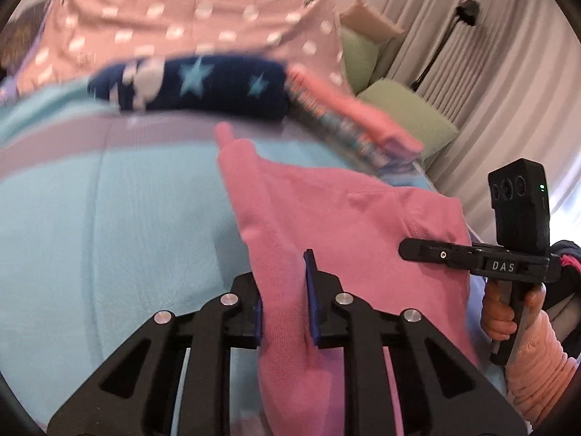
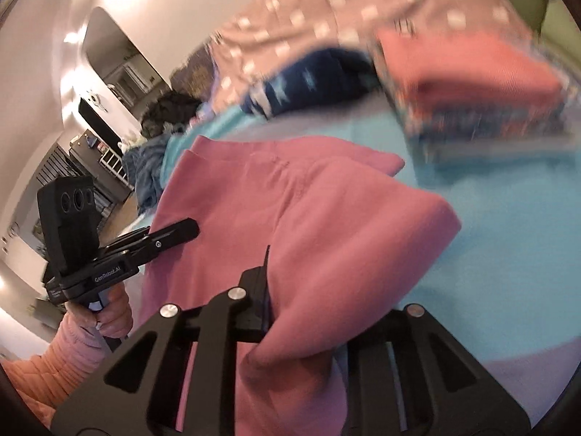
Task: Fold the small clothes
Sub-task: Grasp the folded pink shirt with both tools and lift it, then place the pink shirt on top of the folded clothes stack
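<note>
A small pink garment (image 1: 326, 225) lies over the light blue blanket (image 1: 109, 218) on the bed. My left gripper (image 1: 285, 301) is shut on a bunched fold of the pink garment at its near edge. My right gripper (image 2: 301, 290) is shut on another edge of the same garment (image 2: 290, 200), which drapes over its fingers and hides the right one. Each gripper shows in the other's view, the right one (image 1: 410, 247) at the garment's right side, the left one (image 2: 189, 227) at its left side.
A stack of folded clothes, coral on top (image 1: 348, 116) (image 2: 472, 69), sits beyond the garment. A navy star-patterned piece (image 1: 203, 83) lies beside it. A pink dotted cover (image 1: 181, 18), green pillows (image 1: 406, 116) and curtains (image 1: 472, 54) are behind.
</note>
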`<act>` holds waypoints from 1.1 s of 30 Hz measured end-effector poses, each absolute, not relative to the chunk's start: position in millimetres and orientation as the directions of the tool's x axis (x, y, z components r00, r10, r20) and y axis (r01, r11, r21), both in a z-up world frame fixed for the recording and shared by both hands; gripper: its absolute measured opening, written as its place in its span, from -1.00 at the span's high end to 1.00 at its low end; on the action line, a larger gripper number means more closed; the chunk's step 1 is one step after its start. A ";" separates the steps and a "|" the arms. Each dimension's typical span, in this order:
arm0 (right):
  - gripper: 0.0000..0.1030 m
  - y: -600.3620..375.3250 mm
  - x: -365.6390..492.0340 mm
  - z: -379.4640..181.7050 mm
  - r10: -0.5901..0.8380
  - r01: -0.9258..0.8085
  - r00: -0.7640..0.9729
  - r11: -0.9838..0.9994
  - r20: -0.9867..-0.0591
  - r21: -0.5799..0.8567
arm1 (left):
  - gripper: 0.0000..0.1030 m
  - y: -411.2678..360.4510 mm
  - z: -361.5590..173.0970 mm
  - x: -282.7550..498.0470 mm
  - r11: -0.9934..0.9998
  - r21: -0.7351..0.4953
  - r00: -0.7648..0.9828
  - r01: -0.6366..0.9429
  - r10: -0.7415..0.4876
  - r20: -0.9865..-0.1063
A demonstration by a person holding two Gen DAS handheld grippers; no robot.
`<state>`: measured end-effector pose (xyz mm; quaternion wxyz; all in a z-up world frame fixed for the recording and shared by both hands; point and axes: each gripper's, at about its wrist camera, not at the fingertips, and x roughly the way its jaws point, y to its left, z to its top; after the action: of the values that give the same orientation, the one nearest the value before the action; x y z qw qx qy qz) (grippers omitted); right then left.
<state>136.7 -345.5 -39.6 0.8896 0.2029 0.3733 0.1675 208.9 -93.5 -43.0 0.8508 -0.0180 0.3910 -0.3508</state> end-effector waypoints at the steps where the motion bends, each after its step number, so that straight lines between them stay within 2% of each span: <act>1: 0.68 -345.2 128.7 -26.8 0.432 -0.151 0.691 0.870 -0.579 0.469 | 0.65 -94.9 -32.8 201.8 0.748 -0.295 0.462 0.594 -0.617 -0.637; 7: 0.68 -372.5 75.9 76.4 0.258 -0.114 0.872 0.934 -0.417 0.340 | 0.66 -120.0 61.3 151.2 0.670 -0.231 0.527 0.706 -0.715 -0.460; 12: 0.68 -408.2 80.6 145.6 0.080 -0.010 0.934 0.980 -0.349 0.200 | 0.67 -183.0 128.5 142.4 0.616 -0.117 0.547 0.779 -0.759 -0.352; 14: 0.67 -423.6 93.5 160.9 0.017 0.041 0.937 0.986 -0.348 0.160 | 0.67 -206.6 146.1 149.5 0.610 -0.090 0.554 0.787 -0.763 -0.333; 18: 0.67 -465.7 145.9 174.0 -0.059 0.130 0.927 0.977 -0.372 0.171 | 0.67 -259.4 167.9 178.0 0.617 -0.033 0.575 0.786 -0.750 -0.326; 24: 0.65 -506.1 248.8 146.0 -0.072 0.174 0.900 0.964 -0.430 0.202 | 0.67 -316.0 152.1 256.2 0.662 -0.002 0.615 0.749 -0.697 -0.368; 25: 0.61 -509.9 263.1 139.7 -0.076 0.181 0.894 0.963 -0.442 0.199 | 0.67 -322.2 142.9 275.4 0.674 -0.011 0.620 0.738 -0.685 -0.382; 26: 0.33 -515.3 285.0 127.5 -0.107 0.214 0.880 0.959 -0.463 0.186 | 0.67 -325.4 135.5 288.4 0.685 -0.018 0.626 0.728 -0.676 -0.390; 27: -0.34 -518.6 298.5 118.5 -0.147 0.253 0.868 0.952 -0.473 0.169 | 0.65 -331.5 121.2 308.9 0.702 -0.021 0.636 0.712 -0.657 -0.405; 28: -0.62 -523.7 318.8 101.4 -0.244 0.346 0.833 0.930 -0.497 0.122 | 0.58 -337.9 106.1 326.6 0.720 -0.011 0.647 0.694 -0.629 -0.431; 29: -0.66 -527.6 330.7 86.5 -0.309 0.407 0.804 0.909 -0.509 0.090 | 0.44 -344.9 82.4 350.5 0.751 -0.001 0.657 0.660 -0.577 -0.485; 30: -0.66 -530.8 336.8 70.7 -0.329 0.430 0.786 0.899 -0.524 0.081 | 0.21 -346.6 63.2 366.8 0.785 0.011 0.671 0.620 -0.522 -0.527; 32: -0.65 -535.9 332.6 44.5 -0.314 0.442 0.777 0.890 -0.545 0.116 | 0.17 -340.0 23.6 392.3 0.840 0.018 0.685 0.543 -0.430 -0.589; 33: -0.65 -535.1 322.2 31.0 -0.301 0.433 0.783 0.892 -0.545 0.130 | 0.12 -334.8 11.4 397.9 0.842 0.004 0.669 0.539 -0.424 -0.611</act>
<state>322.2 -535.1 31.0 0.9359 0.1247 0.2649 -0.1960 397.9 -334.8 11.4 0.9087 0.0926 0.3091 -0.2650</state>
